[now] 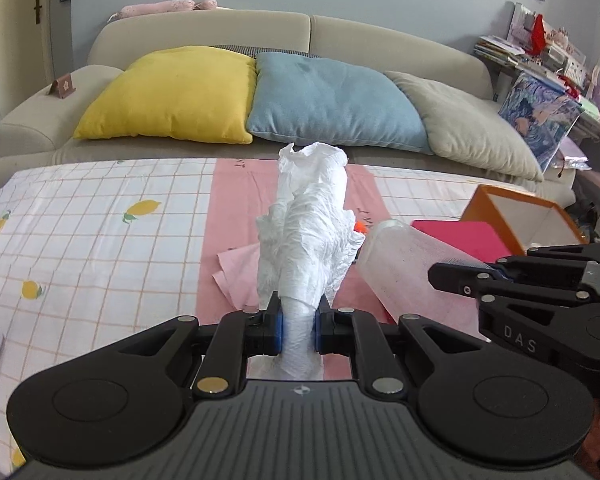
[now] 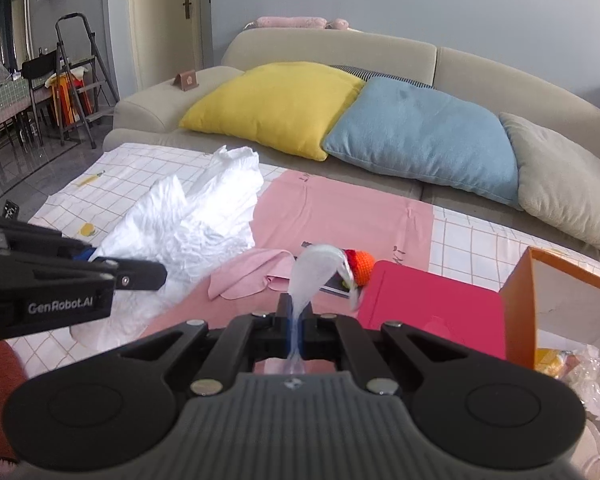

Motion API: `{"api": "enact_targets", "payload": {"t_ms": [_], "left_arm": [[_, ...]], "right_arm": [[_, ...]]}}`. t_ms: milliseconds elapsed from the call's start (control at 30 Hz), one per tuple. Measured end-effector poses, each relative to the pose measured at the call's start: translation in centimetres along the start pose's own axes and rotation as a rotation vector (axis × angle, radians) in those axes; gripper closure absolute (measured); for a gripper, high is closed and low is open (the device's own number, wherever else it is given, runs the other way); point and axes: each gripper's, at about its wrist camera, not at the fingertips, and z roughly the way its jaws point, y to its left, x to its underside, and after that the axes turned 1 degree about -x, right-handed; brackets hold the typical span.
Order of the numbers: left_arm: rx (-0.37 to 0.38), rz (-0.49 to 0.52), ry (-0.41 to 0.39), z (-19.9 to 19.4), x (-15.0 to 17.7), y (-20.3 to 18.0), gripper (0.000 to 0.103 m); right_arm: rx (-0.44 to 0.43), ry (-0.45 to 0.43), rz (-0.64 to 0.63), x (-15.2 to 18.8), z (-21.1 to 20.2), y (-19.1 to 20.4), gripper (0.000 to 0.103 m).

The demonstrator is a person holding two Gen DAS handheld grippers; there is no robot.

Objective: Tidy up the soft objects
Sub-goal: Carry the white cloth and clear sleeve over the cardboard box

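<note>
My left gripper (image 1: pixel 299 322) is shut on a crumpled white tissue (image 1: pixel 310 220), which stands up above the table; the same tissue shows in the right wrist view (image 2: pixel 196 224). My right gripper (image 2: pixel 298 322) is shut on a clear plastic bag (image 2: pixel 316 270), seen from the left wrist view as a frosted tube (image 1: pixel 404 268). A pink cloth (image 2: pixel 248 274) lies crumpled on the pink mat (image 2: pixel 340 212). A small orange knitted toy (image 2: pixel 362 266) lies past the bag.
An open orange box (image 2: pixel 556 304) stands at the right, with a magenta sheet (image 2: pixel 432 304) beside it. A checked lemon tablecloth (image 1: pixel 88 232) covers the table. Behind is a sofa with yellow (image 1: pixel 172 92), blue (image 1: pixel 332 100) and beige (image 1: pixel 472 124) cushions.
</note>
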Motion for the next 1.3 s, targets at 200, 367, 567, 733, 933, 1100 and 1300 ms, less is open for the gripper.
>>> {"api": "enact_targets", "payload": {"t_ms": [200,367,567,733,933,1100,1300], "left_arm": [[0.040,0.027,-0.020,-1.7,-0.1,-2.5,0.088],[0.091,0.049,-0.025,-2.7,-0.6,-5.2,0.088],[0.188,0.100,-0.025,-2.7,-1.7,-9.6,0.088],[0.281,0.124,-0.013,-1.9,-3.6,-13.5,0.088],[0.357,0.181,0.028,0.5,-5.8,-18.4,0.088],[0.379,0.207,0.095,3.6,-6.9,-22.0,0.088],[0.385,0.203,0.193,7.6,-7.5,-24.8,0.087]], "right_arm": [[0.008,-0.064,0.035,0.4,-4.1,-1.3,0.103],[0.044,-0.110,0.075,1.3,-7.2,-2.9,0.103],[0.098,-0.133,0.175,2.8,-10.1,-5.9,0.103],[0.183,-0.169,0.250,3.8,-12.2,-9.4,0.103],[0.291,-0.187,0.343,5.2,-13.5,-14.6,0.103],[0.340,-0.196,0.391,6.0,-13.7,-18.6,0.103],[0.348,-0.176,0.438,6.2,-11.8,-22.3,0.103]]}}
